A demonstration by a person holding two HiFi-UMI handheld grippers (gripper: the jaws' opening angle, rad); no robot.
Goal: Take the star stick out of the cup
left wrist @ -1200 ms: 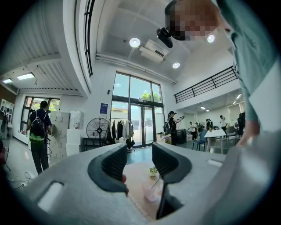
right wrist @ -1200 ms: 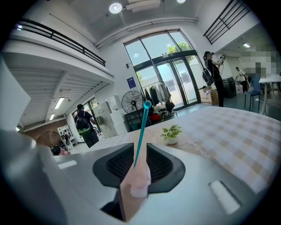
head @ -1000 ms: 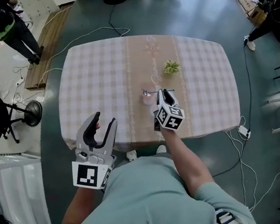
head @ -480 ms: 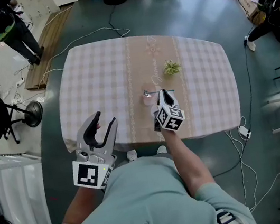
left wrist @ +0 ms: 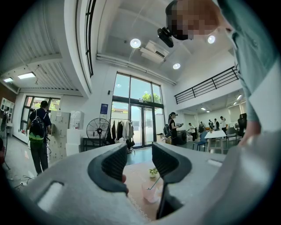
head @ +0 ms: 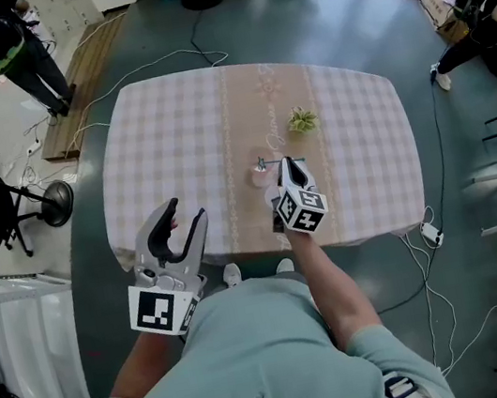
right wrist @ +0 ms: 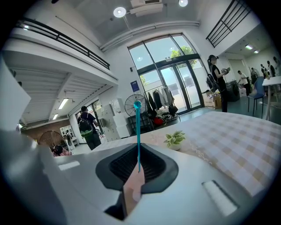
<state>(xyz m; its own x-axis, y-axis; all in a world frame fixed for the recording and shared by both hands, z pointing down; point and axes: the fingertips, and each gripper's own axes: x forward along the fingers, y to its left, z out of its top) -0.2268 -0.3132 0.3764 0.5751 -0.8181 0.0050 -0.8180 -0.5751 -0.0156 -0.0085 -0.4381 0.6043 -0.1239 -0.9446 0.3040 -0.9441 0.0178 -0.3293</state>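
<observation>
Right gripper [head: 288, 168]: we see jaws just closing, clamped on the stick [right wrist: 138, 132].
Cup [head: 261, 178]: at its 9 o'clock.
Left gripper [head: 187, 215]: spread, empty.

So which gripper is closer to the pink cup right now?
Right. The right gripper is at the pink cup, its jaws just closing on the star stick; the left gripper hangs open, well apart, by the near left corner of the table.
</observation>
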